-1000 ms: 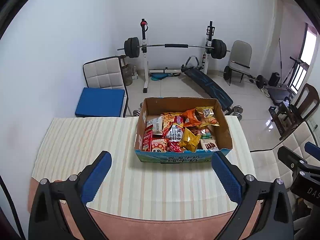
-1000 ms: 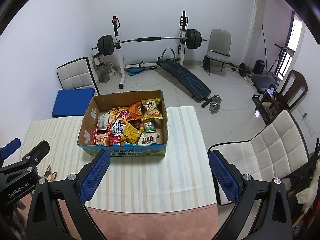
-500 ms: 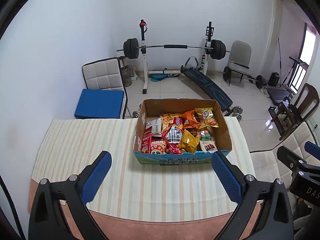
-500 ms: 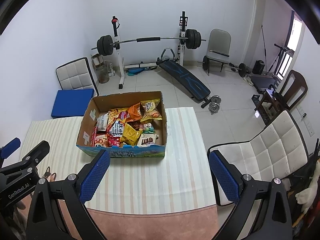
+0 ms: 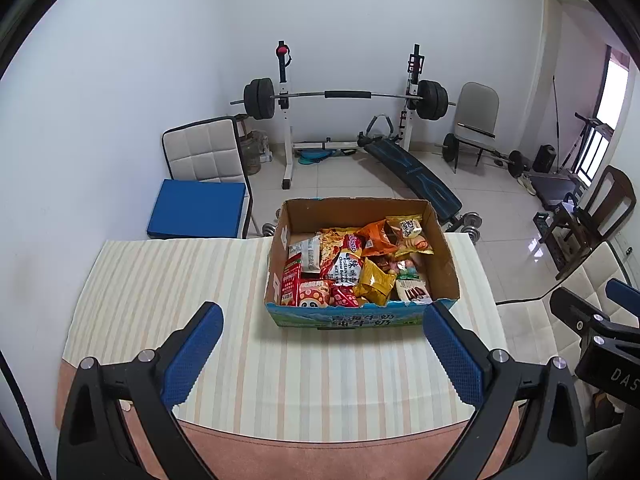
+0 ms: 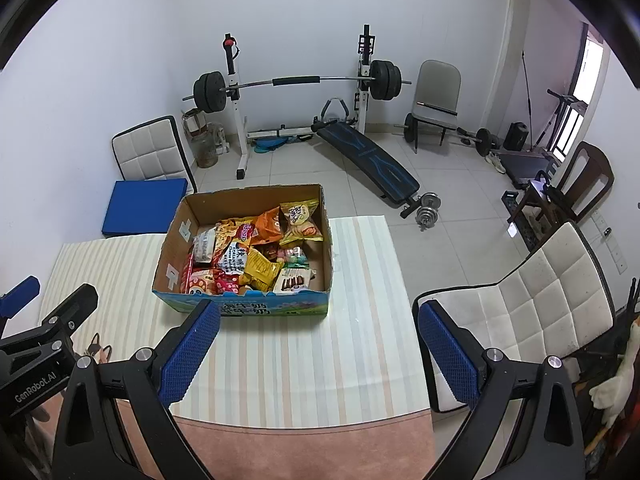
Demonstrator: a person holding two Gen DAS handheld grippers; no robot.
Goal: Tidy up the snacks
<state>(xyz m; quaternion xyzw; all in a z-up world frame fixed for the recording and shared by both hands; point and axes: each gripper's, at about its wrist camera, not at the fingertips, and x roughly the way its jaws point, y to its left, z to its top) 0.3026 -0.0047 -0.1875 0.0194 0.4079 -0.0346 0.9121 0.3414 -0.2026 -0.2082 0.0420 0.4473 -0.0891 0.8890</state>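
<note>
Tongs first, from the left wrist view: left tongs (image 5: 322, 350) spread wide, blue pads (image 5: 192, 354) well apart, nothing between them, held above the near part of the desk (image 5: 160, 280). Desk wears a striped cloth, cream and pale orange; a bare pinkish edge shows at the near side. Cardboard box (image 5: 362, 316) stands on the cloth beyond the tongs, toward the desk's far right, top flaps gone, blue printed band on its near wall. Snacks (image 5: 352, 268) fill it in a loose heap: red packs at the left, a yellow bag (image 5: 376, 282) near the middle, an orange bag (image 5: 376, 236) toward the back. Right tongs (image 5: 600, 320) poke in at the right edge, beside the desk.

Right wrist view: right tongs (image 6: 318, 342) likewise wide apart and empty, one pad over the cloth just below the box's near wall, the other out past the desk's right edge above a white quilted chair (image 6: 532, 296). Box (image 6: 240, 306) sits ahead and left of centre. Left tongs (image 6: 44, 320) visible at far left. Weight bench (image 6: 368, 156) and loaded barbell (image 6: 296, 80) stand against the back wall.
</note>
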